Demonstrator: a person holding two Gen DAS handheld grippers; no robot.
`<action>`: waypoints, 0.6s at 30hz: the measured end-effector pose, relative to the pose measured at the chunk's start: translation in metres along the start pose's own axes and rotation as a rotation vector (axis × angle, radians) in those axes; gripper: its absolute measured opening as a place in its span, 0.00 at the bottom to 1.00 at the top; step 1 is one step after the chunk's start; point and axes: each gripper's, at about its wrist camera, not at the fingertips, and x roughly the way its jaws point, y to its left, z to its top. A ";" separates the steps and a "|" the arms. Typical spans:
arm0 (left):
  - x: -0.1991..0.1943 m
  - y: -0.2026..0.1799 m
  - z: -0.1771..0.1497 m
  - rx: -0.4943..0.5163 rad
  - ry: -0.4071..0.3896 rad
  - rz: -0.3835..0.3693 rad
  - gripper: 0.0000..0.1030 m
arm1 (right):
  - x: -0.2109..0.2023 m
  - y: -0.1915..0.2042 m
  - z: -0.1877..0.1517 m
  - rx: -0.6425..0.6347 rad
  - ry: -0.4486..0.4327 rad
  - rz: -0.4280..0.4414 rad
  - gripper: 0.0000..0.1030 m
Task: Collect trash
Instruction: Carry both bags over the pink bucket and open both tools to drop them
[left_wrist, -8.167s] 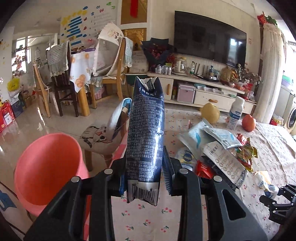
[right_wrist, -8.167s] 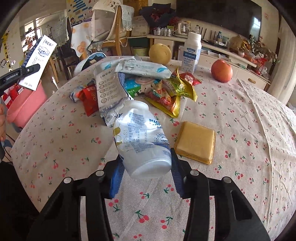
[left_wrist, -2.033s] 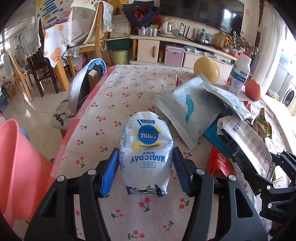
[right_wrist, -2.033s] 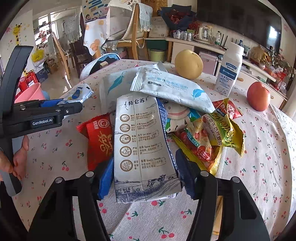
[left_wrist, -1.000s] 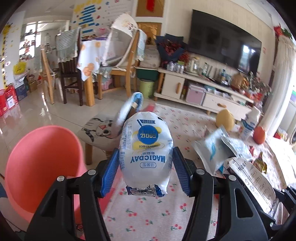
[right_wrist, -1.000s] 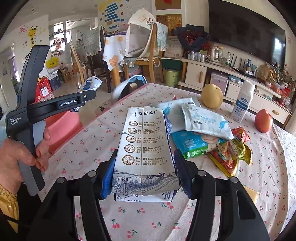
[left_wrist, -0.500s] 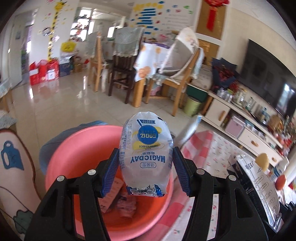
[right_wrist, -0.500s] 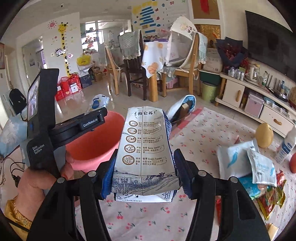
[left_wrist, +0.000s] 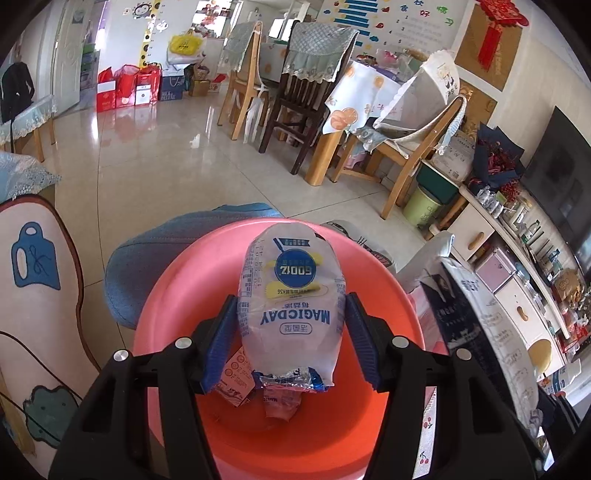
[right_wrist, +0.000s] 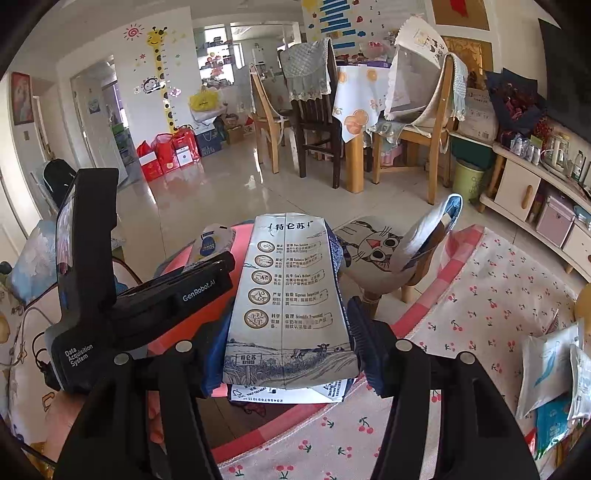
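My left gripper (left_wrist: 291, 341) is shut on a white and blue MAGICDAY wrapper (left_wrist: 291, 306) and holds it right over the pink bin (left_wrist: 373, 273). Earlier trash (left_wrist: 236, 380) lies at the bin's bottom. My right gripper (right_wrist: 286, 347) is shut on a flattened milk carton (right_wrist: 288, 295), held above the table's near edge, to the right of the left gripper's body (right_wrist: 147, 295). The bin (right_wrist: 192, 288) shows behind that body. The carton also shows at the right of the left wrist view (left_wrist: 480, 317).
The cherry-print table (right_wrist: 480, 295) carries several more wrappers (right_wrist: 550, 365) at the right. A cat-print chair (right_wrist: 388, 247) stands by the table beyond the bin. A blue cushion (left_wrist: 177, 243) lies on the tiled floor behind the bin. Wooden chairs and a dining table stand farther off.
My left gripper has swung from the table out over the pink bin, with the wrapper in it. My right gripper has followed leftward with the milk carton.
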 end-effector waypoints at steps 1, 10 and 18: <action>0.004 -0.002 0.000 -0.004 0.005 -0.001 0.58 | 0.005 0.001 0.001 0.001 0.006 0.004 0.58; 0.011 0.005 -0.007 -0.050 0.033 0.013 0.58 | 0.027 0.002 -0.005 0.021 0.039 0.029 0.59; 0.010 -0.005 -0.010 -0.009 0.008 0.031 0.78 | 0.012 -0.015 -0.014 0.083 -0.003 -0.036 0.85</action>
